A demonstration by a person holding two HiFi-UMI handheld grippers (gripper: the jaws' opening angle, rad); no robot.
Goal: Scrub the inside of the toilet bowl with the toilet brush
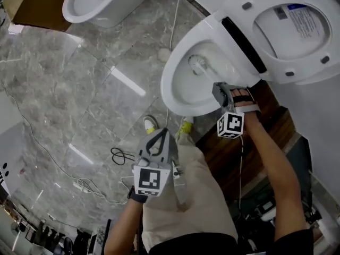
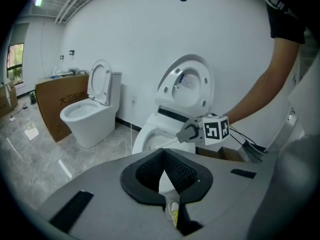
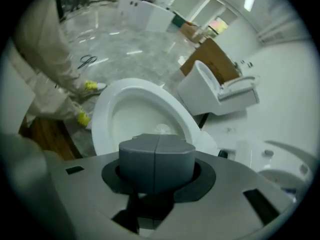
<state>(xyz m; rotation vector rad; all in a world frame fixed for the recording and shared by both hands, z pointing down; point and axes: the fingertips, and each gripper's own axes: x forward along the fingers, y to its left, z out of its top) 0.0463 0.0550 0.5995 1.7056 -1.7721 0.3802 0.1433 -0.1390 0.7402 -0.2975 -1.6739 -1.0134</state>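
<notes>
Toilet bowl (image 1: 169, 89) stands with its lid (image 1: 289, 25) raised. Scrubbing appears to be in progress, though I cannot tell how much of the inside is done or left. The right gripper (image 1: 219, 88) is at the bowl's rim, its fingers clamped on the toilet brush (image 1: 197, 64), whose head sits inside the bowl. The left gripper (image 1: 159, 136) hangs outside the bowl, its fingers closed together on nothing.

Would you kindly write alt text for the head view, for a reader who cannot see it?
Seen from above, the right gripper holds a toilet brush with its head inside the open white toilet bowl, lid raised. The left gripper hangs shut and empty nearer the camera; a second toilet stands across the marble floor.
</notes>
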